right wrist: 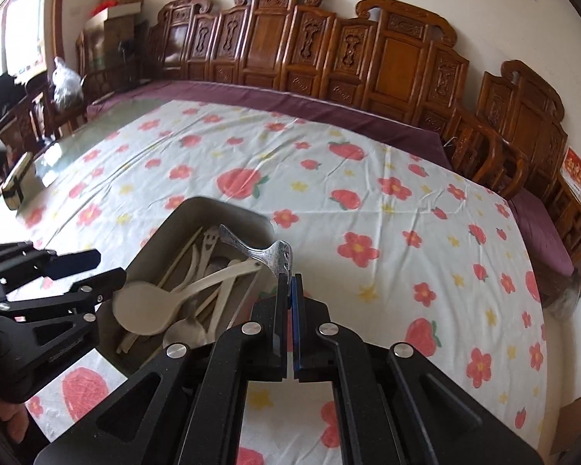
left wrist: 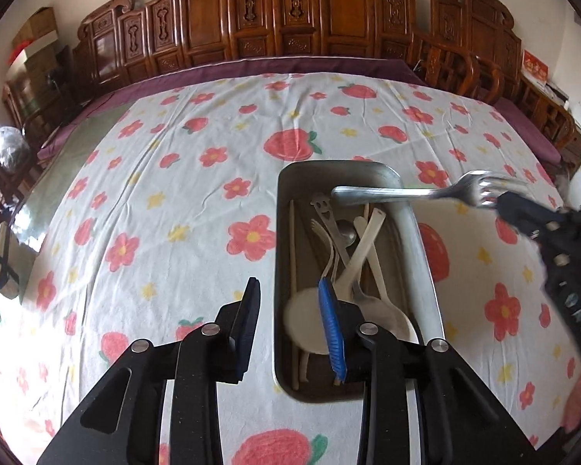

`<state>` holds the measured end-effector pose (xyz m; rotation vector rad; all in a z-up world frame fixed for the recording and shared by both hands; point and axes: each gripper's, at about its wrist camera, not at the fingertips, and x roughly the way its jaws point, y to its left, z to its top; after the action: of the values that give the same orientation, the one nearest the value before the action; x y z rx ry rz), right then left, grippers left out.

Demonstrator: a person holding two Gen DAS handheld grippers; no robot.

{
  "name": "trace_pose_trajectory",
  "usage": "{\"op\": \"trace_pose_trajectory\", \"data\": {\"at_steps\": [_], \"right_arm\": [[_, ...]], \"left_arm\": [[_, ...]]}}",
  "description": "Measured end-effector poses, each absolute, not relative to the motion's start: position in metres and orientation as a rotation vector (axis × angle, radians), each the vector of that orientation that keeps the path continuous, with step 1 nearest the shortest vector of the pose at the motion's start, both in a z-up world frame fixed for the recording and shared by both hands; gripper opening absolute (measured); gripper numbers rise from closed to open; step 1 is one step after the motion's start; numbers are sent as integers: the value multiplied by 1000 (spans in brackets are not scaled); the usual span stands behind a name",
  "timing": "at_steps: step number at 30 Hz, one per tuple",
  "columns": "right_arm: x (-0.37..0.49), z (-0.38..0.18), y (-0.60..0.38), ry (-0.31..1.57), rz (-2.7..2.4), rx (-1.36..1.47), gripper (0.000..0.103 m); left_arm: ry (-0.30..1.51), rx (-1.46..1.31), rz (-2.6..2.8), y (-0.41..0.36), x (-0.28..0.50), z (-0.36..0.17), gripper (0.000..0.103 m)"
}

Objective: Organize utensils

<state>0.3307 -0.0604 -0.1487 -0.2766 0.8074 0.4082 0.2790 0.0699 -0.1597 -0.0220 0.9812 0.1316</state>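
Nearest us, left tongs (left wrist: 290, 290) are apart with nothing between the pads. One black pad sits over the cloth; the blue pad (left wrist: 331, 329) hangs over the near end of the metal tray (left wrist: 418, 240).

Right tongs (right wrist: 289, 283) are together, clamped on the tine end of a metal fork (right wrist: 251, 246). From the left wrist view the fork (left wrist: 406, 193) runs roughly level, handle out over the tray's far right rim, tines at the right tongs (left wrist: 499, 203). It is above the tray and we see no contact with it.

In the tray we have a white rice paddle (right wrist: 145, 312) at the near end, half hidden behind the blue pad in the left view. Beside it lie a white spoon (left wrist: 391, 319), pale chopsticks (left wrist: 292, 248) along the left wall, a smiley-face utensil (left wrist: 323, 209), a small metal spoon (left wrist: 346, 232) and more pale handles crossed in a heap. We can't say exactly how many.

The tray sits on a flower-and-strawberry tablecloth (left wrist: 155, 201) over the tabletop. At the far left edge a small box (right wrist: 17, 186) lies on bare glass. A maroon strip (left wrist: 290, 68) borders the far side, and carved wooden chair backs (left wrist: 251, 11) line the wall behind.
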Motion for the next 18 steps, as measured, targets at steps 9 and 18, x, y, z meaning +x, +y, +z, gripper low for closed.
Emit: {"op": "trace_pose_trajectory", "data": {"at_steps": [9,18], "right_arm": [[310,-159,-42,872,544,-181,12],[263,-128,-66,813,654,-46,40]], "left_arm": [[938,-47,147,93,246,-142,30],[825,-33,140,95,200,-107,47]]}}
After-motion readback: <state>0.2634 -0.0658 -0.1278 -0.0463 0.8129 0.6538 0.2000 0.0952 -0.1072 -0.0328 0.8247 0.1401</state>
